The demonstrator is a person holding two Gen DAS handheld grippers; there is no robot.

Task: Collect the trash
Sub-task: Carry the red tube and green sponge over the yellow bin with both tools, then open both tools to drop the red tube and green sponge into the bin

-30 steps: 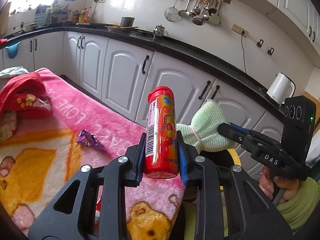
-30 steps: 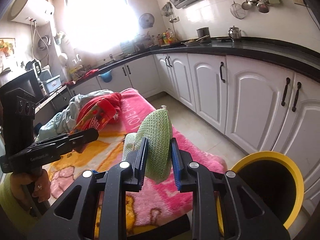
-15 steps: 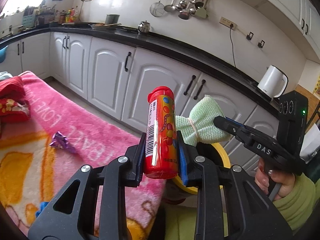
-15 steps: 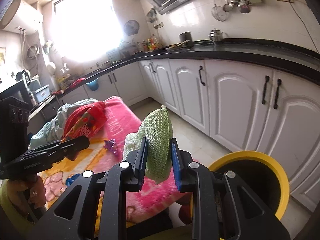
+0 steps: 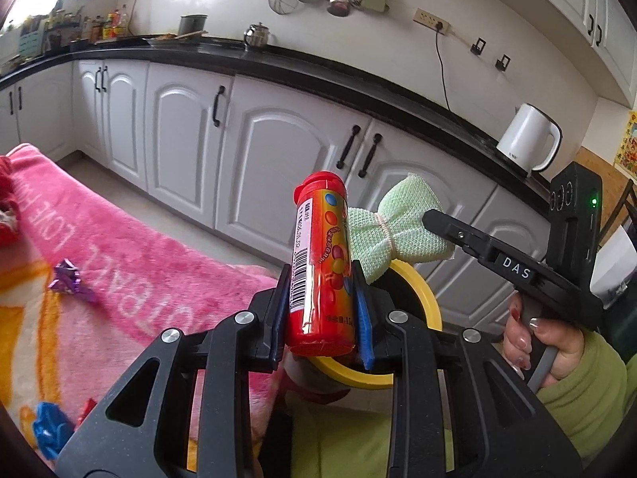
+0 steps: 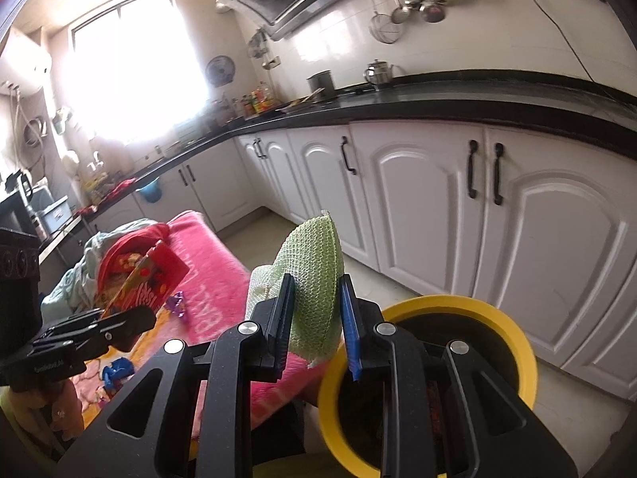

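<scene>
You're carrying two pieces of trash to the bin, drop-off step. Your left gripper (image 5: 320,310) is clenching a red cylindrical plastic candy tube with a red cap and barcode label (image 5: 322,267), held near upright, cap tilting slightly left, base sitting between the pads. Your right gripper (image 6: 316,314) is grasping a pale green knitted mesh scrubber pinched in the middle like a bow (image 6: 314,275); the left wrist view shows it (image 5: 392,231) gripped at its right lobe, just beside the tube.

The round black bin with a yellow rim (image 6: 513,330) is standing on the floor below and slightly right of the right gripper, just past the edge of the bench covered with a pink cartoon-print blanket (image 5: 131,263). In the left wrist view the bin's rim (image 5: 422,298) is showing right behind the tube.

Both grippers are pointing forward and tilting downward, side by side, your hand (image 5: 549,342) in a green sleeve wrapping the right handle.

Next move, as I judge it: centre each item over the bin mouth, then release. The scrubber looks closer; the tube needs more shift right. A purple foil wrapper (image 5: 69,281) and a blue crumpled scrap (image 5: 49,430) are lying on the blanket, not yet collected.
</scene>
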